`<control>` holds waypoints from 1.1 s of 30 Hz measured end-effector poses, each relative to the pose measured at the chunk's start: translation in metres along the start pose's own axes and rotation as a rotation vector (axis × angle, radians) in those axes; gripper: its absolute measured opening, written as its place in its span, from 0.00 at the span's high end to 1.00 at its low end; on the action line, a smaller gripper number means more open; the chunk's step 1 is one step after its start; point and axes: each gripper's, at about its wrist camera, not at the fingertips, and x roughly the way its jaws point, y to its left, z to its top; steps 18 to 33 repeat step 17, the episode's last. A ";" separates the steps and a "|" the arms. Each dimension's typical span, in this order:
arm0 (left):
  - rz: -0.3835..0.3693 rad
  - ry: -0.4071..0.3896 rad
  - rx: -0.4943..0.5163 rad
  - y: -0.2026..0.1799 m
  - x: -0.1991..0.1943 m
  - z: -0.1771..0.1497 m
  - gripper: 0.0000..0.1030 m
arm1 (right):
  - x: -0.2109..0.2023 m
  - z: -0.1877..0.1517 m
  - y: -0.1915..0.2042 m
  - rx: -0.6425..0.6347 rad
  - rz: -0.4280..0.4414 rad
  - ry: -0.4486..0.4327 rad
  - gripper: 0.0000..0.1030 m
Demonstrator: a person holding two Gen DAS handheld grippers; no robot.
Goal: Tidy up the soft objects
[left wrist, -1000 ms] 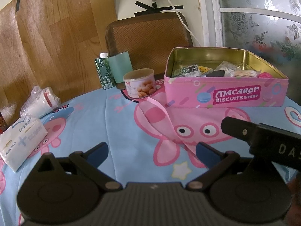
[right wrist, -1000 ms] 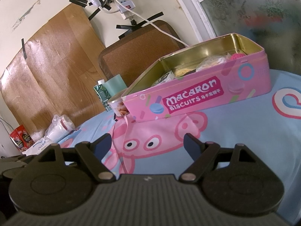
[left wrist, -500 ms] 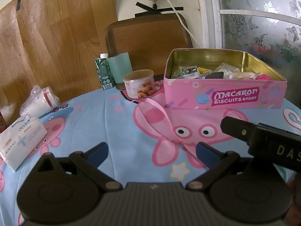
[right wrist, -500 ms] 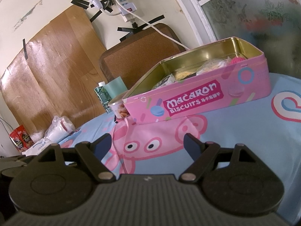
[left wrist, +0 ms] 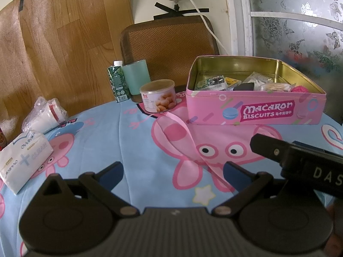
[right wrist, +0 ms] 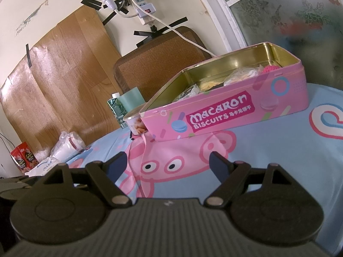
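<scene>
A pink ribbon (left wrist: 182, 137) lies on the blue cartoon tablecloth, running from the snack cup towards my left gripper (left wrist: 173, 171), which is open and empty above the cloth. An open pink biscuit tin (left wrist: 255, 111) holds small packets and a pink knitted thing (left wrist: 299, 88). My right gripper (right wrist: 169, 165) is open and empty, facing the tin (right wrist: 225, 115); the ribbon (right wrist: 141, 156) runs below its left finger. Part of the right gripper's body (left wrist: 300, 160) shows at the right of the left wrist view.
A tissue pack (left wrist: 23, 158) and a bagged white roll (left wrist: 45, 115) lie at the left. A snack cup (left wrist: 158, 95), a green carton (left wrist: 118, 81) and a teal cup (left wrist: 137, 76) stand behind, before a brown chair back (left wrist: 169, 42). Red boxes (right wrist: 23, 158) sit far left.
Both grippers have drawn back slightly from the tin. Both stay open and empty; nothing on the table has moved.
</scene>
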 end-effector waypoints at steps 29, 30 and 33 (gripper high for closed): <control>-0.074 -0.003 -0.009 -0.001 -0.005 -0.001 0.00 | -0.002 0.002 -0.002 -0.003 0.001 -0.016 0.17; -0.074 -0.003 -0.009 -0.001 -0.005 -0.001 0.00 | -0.002 0.002 -0.002 -0.003 0.001 -0.016 0.17; -0.074 -0.003 -0.009 -0.001 -0.005 -0.001 0.00 | -0.002 0.002 -0.002 -0.003 0.001 -0.016 0.17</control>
